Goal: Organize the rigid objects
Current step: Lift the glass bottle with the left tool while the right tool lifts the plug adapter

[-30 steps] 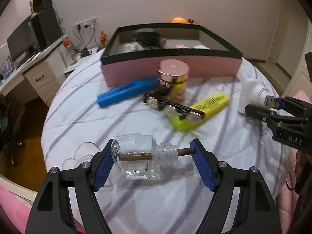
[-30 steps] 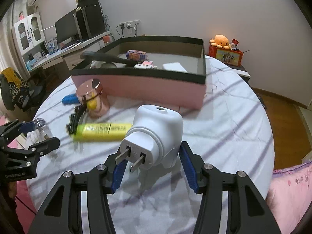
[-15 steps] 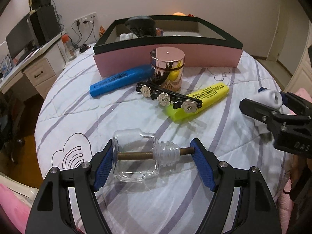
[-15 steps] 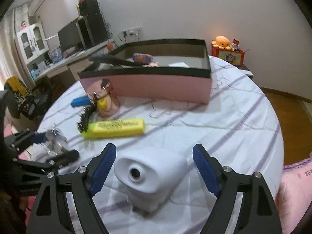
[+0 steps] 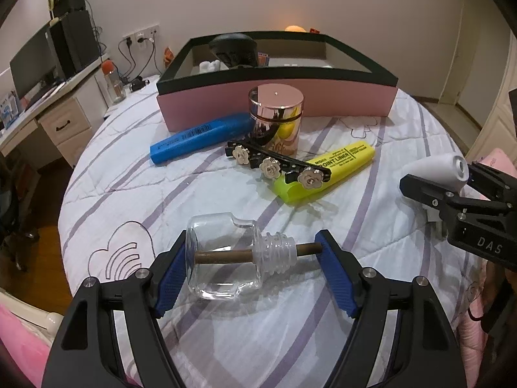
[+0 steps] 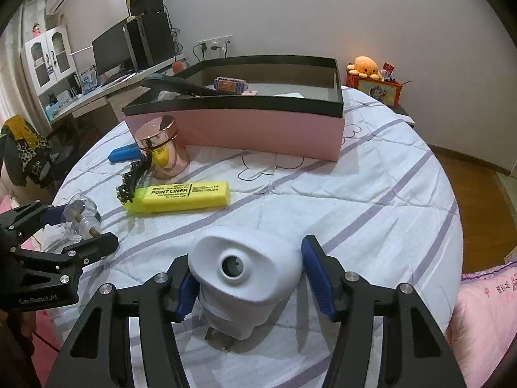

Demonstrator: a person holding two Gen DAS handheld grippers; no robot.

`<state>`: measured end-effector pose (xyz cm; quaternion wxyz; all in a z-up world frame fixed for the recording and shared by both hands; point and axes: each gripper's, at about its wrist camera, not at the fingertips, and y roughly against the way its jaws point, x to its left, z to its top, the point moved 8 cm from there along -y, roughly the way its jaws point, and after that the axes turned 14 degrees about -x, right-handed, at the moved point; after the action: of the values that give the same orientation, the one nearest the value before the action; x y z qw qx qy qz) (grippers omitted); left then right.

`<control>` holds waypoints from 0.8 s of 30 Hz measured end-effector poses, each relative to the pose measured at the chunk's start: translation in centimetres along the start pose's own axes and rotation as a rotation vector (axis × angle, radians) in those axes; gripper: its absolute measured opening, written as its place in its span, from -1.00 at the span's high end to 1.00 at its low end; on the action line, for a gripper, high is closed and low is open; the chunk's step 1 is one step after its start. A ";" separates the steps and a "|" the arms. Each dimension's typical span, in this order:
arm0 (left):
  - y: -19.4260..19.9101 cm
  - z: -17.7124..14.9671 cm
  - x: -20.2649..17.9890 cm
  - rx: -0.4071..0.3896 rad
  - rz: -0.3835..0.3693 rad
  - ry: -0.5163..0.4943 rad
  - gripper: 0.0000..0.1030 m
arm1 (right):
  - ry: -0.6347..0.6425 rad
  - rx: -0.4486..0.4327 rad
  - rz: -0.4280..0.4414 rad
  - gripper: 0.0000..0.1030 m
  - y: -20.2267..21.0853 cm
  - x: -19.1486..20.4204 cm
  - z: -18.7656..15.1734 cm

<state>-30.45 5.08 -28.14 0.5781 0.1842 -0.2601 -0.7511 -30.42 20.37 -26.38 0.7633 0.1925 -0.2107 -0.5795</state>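
Clear glossy glass bottle [image 5: 223,258] with a matt brown wooden stick [image 5: 223,256] lies on a soft quilted cloth cover [image 5: 226,190] beside a mirror-bright rose-gold metallic jar [image 5: 276,114], smooth yellow plastic highlighter [image 5: 332,169], blue plastic highlighter [image 5: 200,137], matt white plastic plug adapter [image 6: 245,278] and matt pink cardboard box [image 5: 278,106].

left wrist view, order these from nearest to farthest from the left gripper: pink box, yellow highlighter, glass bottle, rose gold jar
1. glass bottle, lying between the fingers of the left gripper
2. yellow highlighter, ahead and right
3. rose gold jar, upright behind the highlighter
4. pink box, at the back
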 end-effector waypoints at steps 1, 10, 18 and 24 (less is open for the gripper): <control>0.2 0.2 0.1 -0.006 0.001 0.001 -0.49 | 0.000 -0.010 -0.001 -0.16 0.2 0.0 0.2; 1.7 2.2 0.1 -0.076 0.000 0.009 -0.49 | 0.008 -0.072 0.020 0.02 1.7 0.6 2.7; 1.2 1.0 -0.3 -0.032 -0.007 -0.004 -0.49 | 0.020 -0.056 -0.005 -0.39 1.6 0.7 1.3; 1.1 0.8 -0.6 -0.024 -0.022 -0.009 -0.49 | -0.015 -0.033 0.023 -0.40 1.1 0.8 0.6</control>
<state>-29.88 5.59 -26.85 0.5709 0.1766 -0.2519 -0.7612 -29.64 19.88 -25.24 0.7715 0.1731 -0.2090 -0.5755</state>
